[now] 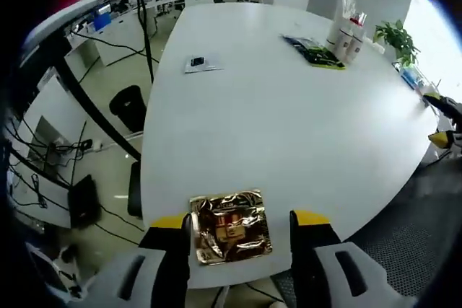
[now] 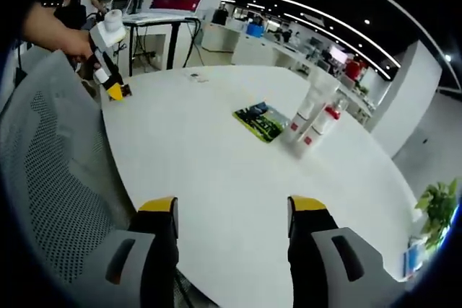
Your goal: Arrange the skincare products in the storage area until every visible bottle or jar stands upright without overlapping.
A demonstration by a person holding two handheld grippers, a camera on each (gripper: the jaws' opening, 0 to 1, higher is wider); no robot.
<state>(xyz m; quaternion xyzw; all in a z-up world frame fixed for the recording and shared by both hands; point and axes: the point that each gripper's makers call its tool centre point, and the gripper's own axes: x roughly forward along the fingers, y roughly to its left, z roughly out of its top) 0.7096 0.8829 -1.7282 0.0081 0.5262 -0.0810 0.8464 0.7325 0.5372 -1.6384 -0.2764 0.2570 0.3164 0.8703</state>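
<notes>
Left gripper view: left gripper (image 1: 240,230) sits at the near edge of the white table (image 1: 289,128), jaws spread wide. A crinkled gold foil packet (image 1: 230,227) lies flat on the table between the yellow jaw tips; the jaws are not closed on it, and I can't tell whether either tip touches it. The skincare bottles (image 1: 346,34), white with red caps, stand clustered at the far side of the table, well apart from the packet. A clear wrapper rises behind them. A green-and-black flat pack (image 1: 316,53) lies just beside the bottles, on the side nearer the gripper. A small dark item on a white sheet (image 1: 201,63) sits far across the table from the packet, left of the bottles. A potted plant (image 1: 398,40) stands beyond the bottles.

Right gripper view: right gripper (image 2: 231,214) hangs over the table edge, jaws wide apart, nothing between them. Bottles (image 2: 312,122) stand upright mid-table, well ahead of the jaws, touching or nearly touching each other. The green flat pack (image 2: 261,120) lies just left of the bottles. The left gripper (image 2: 114,86), held in a person's hand (image 2: 71,42), is at the table's far-left edge, well apart from the bottles. A grey mesh chair (image 2: 50,171) is beside the table on the left.
</notes>
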